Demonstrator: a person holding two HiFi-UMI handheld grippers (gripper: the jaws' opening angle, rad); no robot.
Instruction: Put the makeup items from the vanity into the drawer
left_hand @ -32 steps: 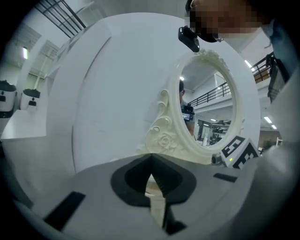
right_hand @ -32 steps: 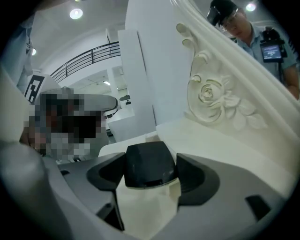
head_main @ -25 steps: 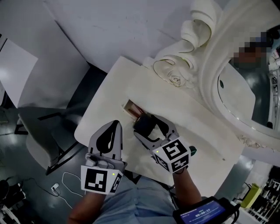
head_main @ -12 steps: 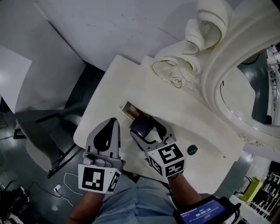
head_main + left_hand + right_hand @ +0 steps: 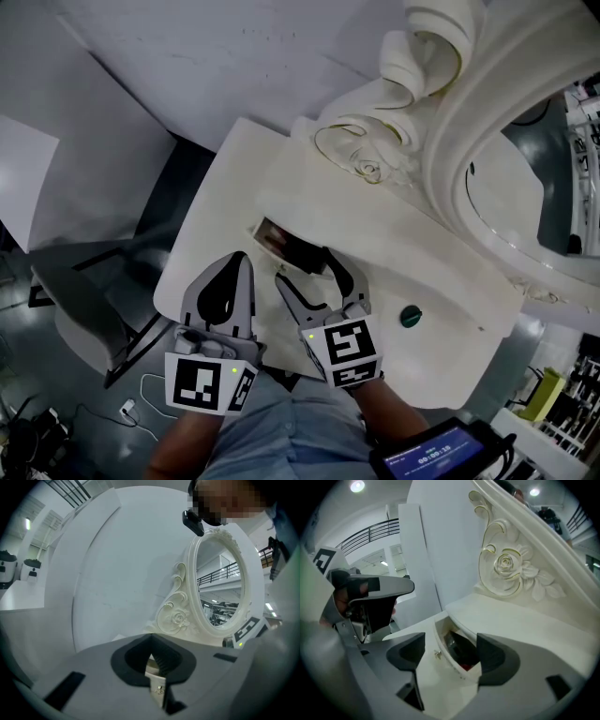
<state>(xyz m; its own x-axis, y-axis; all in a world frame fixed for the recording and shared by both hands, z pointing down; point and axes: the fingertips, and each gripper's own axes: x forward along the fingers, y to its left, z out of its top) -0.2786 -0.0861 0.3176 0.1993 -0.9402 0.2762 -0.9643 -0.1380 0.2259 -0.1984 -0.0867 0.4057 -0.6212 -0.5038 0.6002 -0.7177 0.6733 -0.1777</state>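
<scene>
The vanity drawer (image 5: pixel 274 238) stands partly open, with a dark makeup item (image 5: pixel 302 251) and something red inside. My right gripper (image 5: pixel 315 274) hovers open just in front of it, with nothing between its jaws. In the right gripper view the drawer (image 5: pixel 451 663) and its small knob (image 5: pixel 437 654) lie between the open right gripper (image 5: pixel 452 654) jaws. A small green round item (image 5: pixel 410 316) rests on the vanity top (image 5: pixel 412 253), to the right. My left gripper (image 5: pixel 228 289) stays shut and empty at the vanity's left front. In its own view the left gripper (image 5: pixel 151 643) is shut.
An ornate white oval mirror (image 5: pixel 506 178) with scroll and rose carvings (image 5: pixel 366 159) rises at the back of the vanity. A white wall panel (image 5: pixel 216 66) stands behind. A dark floor with a cable (image 5: pixel 150 389) lies to the left.
My right gripper held a dark round item over the drawer; now its jaws are empty and drawn back slightly, and the item lies in the drawer. The left gripper has barely moved.
</scene>
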